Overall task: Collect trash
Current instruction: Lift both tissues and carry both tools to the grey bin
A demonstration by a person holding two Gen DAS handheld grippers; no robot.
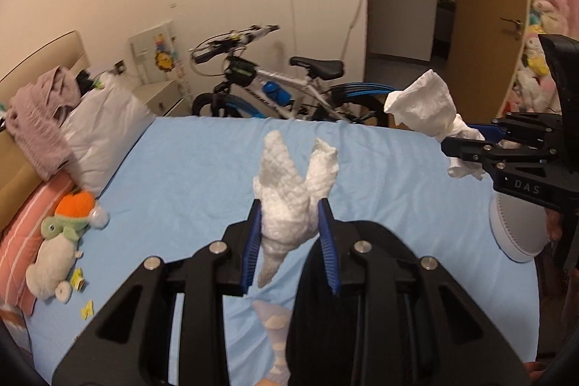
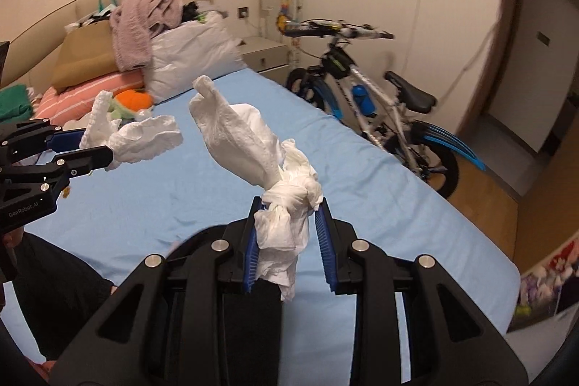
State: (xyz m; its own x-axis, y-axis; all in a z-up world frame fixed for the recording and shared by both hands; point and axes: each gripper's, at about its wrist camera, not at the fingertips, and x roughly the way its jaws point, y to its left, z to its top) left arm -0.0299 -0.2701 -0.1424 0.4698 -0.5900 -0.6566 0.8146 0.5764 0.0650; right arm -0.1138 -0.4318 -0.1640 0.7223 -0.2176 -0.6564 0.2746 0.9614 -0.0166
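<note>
My left gripper (image 1: 289, 205) is shut on a crumpled white quilted tissue (image 1: 293, 190) and holds it above the blue bed sheet (image 1: 188, 176). It also shows at the left of the right wrist view (image 2: 105, 147), with the tissue (image 2: 134, 140) sticking out. My right gripper (image 2: 287, 205) is shut on a knotted white tissue (image 2: 260, 147), also above the bed. It shows at the right of the left wrist view (image 1: 456, 140) with its tissue (image 1: 423, 104). Small yellow scraps (image 1: 81, 288) lie on the sheet near the pillows.
A plush toy (image 1: 61, 241) lies by striped pink pillows (image 1: 21, 241) at the bed's head, next to a white plastic bag (image 1: 105, 122) and purple clothes (image 1: 39, 114). A bicycle (image 1: 282, 89) stands beyond the bed. A white round object (image 1: 514, 230) sits at the right edge.
</note>
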